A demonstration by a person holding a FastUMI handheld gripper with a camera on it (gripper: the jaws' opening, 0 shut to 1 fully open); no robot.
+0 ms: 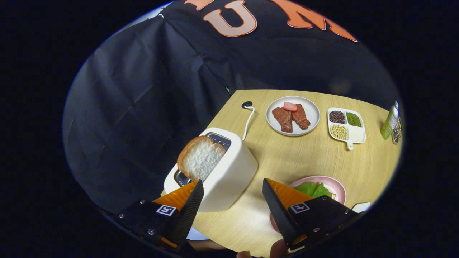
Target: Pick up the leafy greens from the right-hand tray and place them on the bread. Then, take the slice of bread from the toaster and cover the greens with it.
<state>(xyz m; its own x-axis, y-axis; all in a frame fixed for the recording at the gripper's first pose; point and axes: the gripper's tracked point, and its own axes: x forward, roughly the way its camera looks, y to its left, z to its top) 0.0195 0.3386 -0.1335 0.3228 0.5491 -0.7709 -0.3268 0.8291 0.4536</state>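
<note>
Hovering gripper (233,186) spread wide, empty, above white toaster (229,172); bread slice (200,158) in slot; lettuce leaf (312,189) on pink plate (337,186).

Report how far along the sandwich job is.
Done: the greens already lie on the pink plate; the bread under them is mostly hidden. In hand: the gripper is open and empty, its fingers near the toaster. Left: the slice standing in the toaster must be grasped, lifted and laid over the greens.

The camera rides on the gripper (233,188), raised above the near table (304,157) edge, looking down and forward, close over the toaster (222,172).
</note>
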